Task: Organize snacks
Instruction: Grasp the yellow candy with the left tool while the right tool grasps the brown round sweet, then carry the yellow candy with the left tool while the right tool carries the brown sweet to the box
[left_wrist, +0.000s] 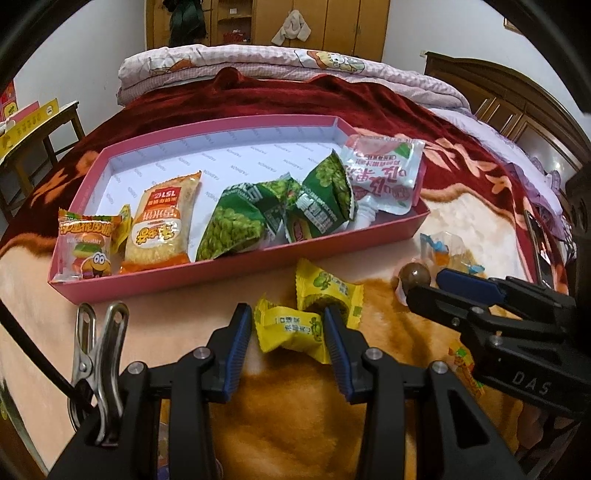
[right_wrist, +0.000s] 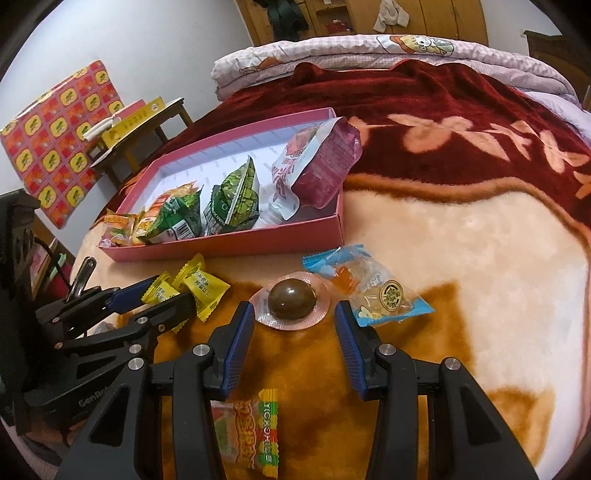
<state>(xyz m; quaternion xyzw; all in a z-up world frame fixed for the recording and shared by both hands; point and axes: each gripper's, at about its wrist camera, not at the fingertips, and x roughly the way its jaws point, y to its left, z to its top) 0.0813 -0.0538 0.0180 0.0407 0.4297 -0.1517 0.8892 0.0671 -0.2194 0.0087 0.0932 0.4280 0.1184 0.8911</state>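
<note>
Left wrist view | left gripper (left_wrist: 288, 332) spread astride yellow candies (left_wrist: 295, 328) on bed, near pink box (left_wrist: 184, 273) | right gripper (right_wrist: 293, 325) spread before brown ball (right_wrist: 291, 298) | risk: crinkly wrapper slipping; two candies pinched together.

box (left_wrist: 236, 271) pink | candies (left_wrist: 291, 328) yellow | blanket (right_wrist: 461, 258) maroon-cream floral

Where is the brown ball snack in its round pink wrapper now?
In the right wrist view, the brown ball snack lies on the blanket just ahead of the right gripper, between the yellow candies and the blue packet.
</note>
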